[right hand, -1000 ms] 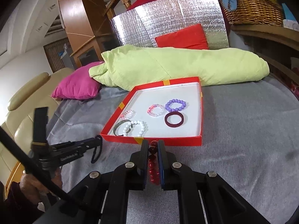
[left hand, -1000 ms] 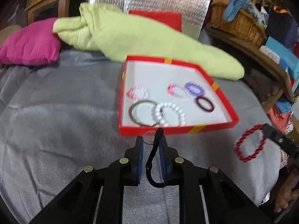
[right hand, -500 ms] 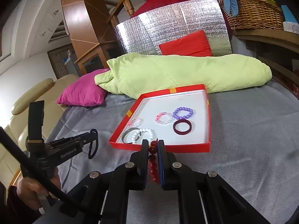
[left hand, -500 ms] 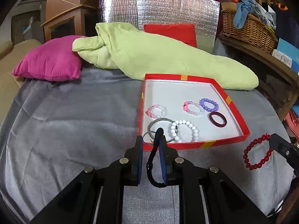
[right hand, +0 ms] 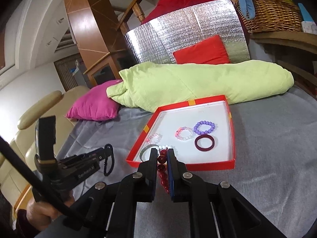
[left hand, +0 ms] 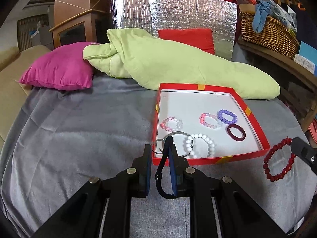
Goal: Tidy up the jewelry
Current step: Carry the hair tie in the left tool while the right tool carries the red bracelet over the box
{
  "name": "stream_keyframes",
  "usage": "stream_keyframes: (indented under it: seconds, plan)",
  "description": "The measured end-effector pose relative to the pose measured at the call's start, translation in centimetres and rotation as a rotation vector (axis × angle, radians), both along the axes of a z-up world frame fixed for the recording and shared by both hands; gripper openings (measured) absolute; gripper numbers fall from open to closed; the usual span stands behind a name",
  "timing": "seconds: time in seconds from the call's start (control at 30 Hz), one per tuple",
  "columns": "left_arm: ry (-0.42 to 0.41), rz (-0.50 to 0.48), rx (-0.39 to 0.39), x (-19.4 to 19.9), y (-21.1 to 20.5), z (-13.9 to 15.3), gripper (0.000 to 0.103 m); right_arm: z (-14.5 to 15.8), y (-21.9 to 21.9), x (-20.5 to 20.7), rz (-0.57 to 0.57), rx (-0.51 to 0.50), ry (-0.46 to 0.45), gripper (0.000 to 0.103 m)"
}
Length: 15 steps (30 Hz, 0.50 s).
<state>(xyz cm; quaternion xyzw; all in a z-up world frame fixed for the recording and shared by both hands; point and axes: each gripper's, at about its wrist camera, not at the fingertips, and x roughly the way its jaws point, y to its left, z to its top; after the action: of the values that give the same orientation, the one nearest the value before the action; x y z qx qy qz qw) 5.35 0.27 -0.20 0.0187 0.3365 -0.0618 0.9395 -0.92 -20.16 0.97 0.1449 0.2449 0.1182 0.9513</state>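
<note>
Hovering at the bed's near edge, each hand-held gripper faces the box (left hand: 255,128) just ahead: left (left hand: 160,156) clamped on a black band (left hand: 160,180), right (right hand: 162,158) clamped on red beads (right hand: 162,166).

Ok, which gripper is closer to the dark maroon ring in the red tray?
Right, I'd judge, though not by much. The right gripper, holding the red bead bracelet, hovers at the tray's near right corner, by the maroon ring. The left gripper, holding a black band, sits at the near left corner.
</note>
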Motion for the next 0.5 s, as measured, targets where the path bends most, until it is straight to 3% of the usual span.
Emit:
stream_keyframes:
  seconds: [0.5]
  plan:
    - [0.009,-0.002,-0.009,1.6,-1.6,0.1,0.018,0.7,-2.1,1.4,-0.042,0.066,-0.001,0.010]
